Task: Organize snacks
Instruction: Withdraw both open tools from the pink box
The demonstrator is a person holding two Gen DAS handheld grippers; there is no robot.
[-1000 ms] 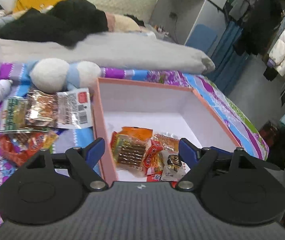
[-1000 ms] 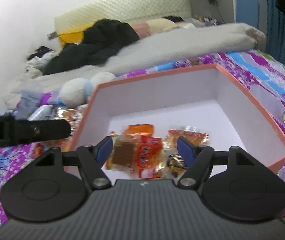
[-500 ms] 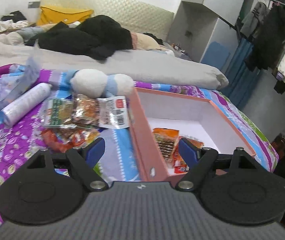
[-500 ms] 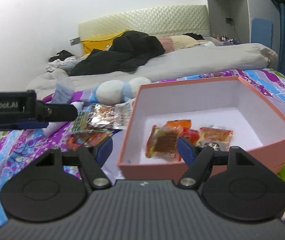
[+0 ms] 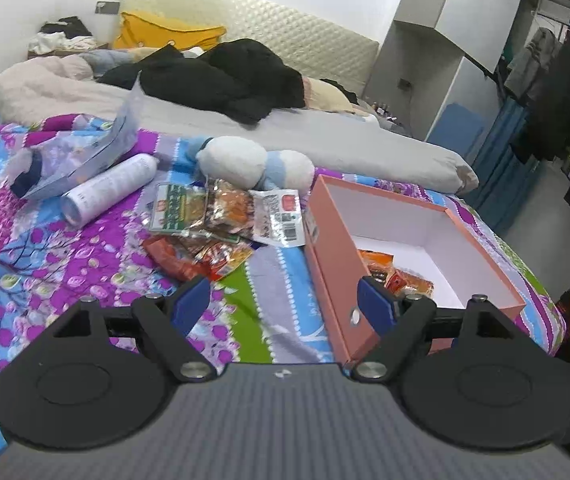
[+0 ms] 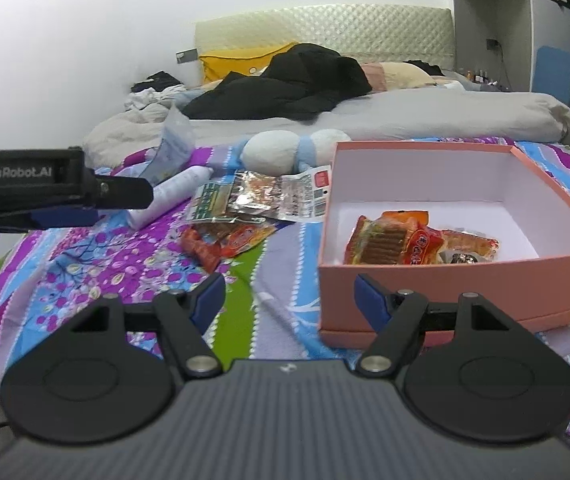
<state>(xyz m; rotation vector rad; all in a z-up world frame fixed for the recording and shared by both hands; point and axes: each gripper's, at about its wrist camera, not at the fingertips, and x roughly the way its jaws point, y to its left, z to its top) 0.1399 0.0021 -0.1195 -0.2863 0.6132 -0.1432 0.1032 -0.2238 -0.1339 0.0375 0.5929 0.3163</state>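
Note:
A pink box (image 5: pixel 339 264) (image 6: pixel 461 280) with a white inside stands on the flowered bedspread and holds several snack packets (image 6: pixel 401 242) (image 5: pixel 395 276). To its left lies a loose pile of snack packets (image 5: pixel 221 220) (image 6: pixel 253 208), with a red-orange packet (image 5: pixel 201 258) (image 6: pixel 229 240) nearest me. My left gripper (image 5: pixel 285 306) hangs open over the bedspread between the pile and the box's near corner, nothing between its fingers. My right gripper (image 6: pixel 289 300) is open and empty too, in front of the box's left front corner. The left gripper's body (image 6: pixel 45 188) shows at the left of the right wrist view.
A white spray can (image 5: pixel 109 188) (image 6: pixel 173 196), a clear plastic bag (image 5: pixel 85 152) and a white-and-blue plush toy (image 5: pixel 253 162) (image 6: pixel 293 148) lie behind the pile. A grey duvet (image 5: pixel 325 140) and black clothes (image 5: pixel 229 76) cover the far bed. Hanging clothes (image 5: pixel 557 92) stand at the right.
Both grippers have drawn back and to the left, from over the inside of the box to the bedspread outside it. The loose pile has come into fuller view. Their jaws stayed open.

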